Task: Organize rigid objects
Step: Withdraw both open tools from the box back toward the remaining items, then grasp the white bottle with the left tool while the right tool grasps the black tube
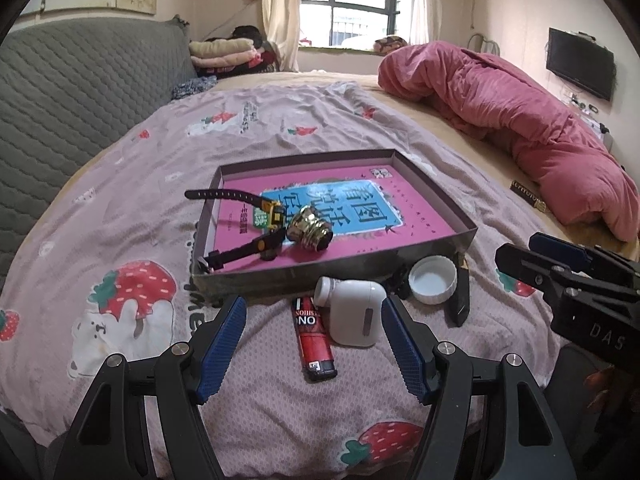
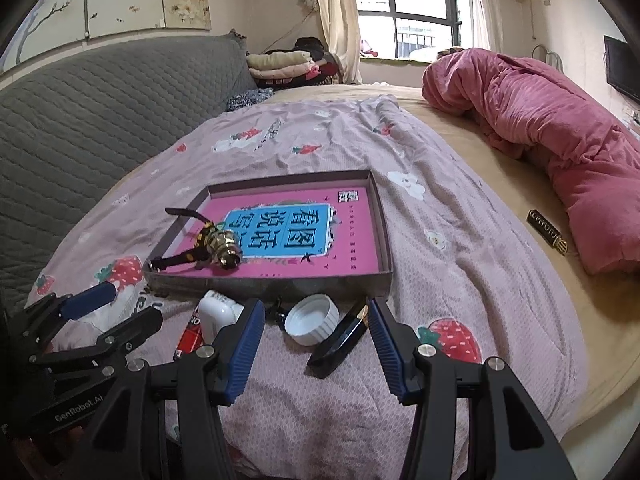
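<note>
Both hand-held grippers (image 1: 314, 344) (image 2: 316, 350) gaping empty, ribbed blue pads, shallow cardboard tray (image 1: 436, 254), ridged white cap (image 1: 432, 280)

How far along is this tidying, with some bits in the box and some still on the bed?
Done: a watch and a brass fitting already lie in the shallow box. In hand: nothing; the left gripper and right gripper both hover with jaws open. Left: the red lighter, white gadget, white cap and black case lie on the bedspread in front of the box.
</note>
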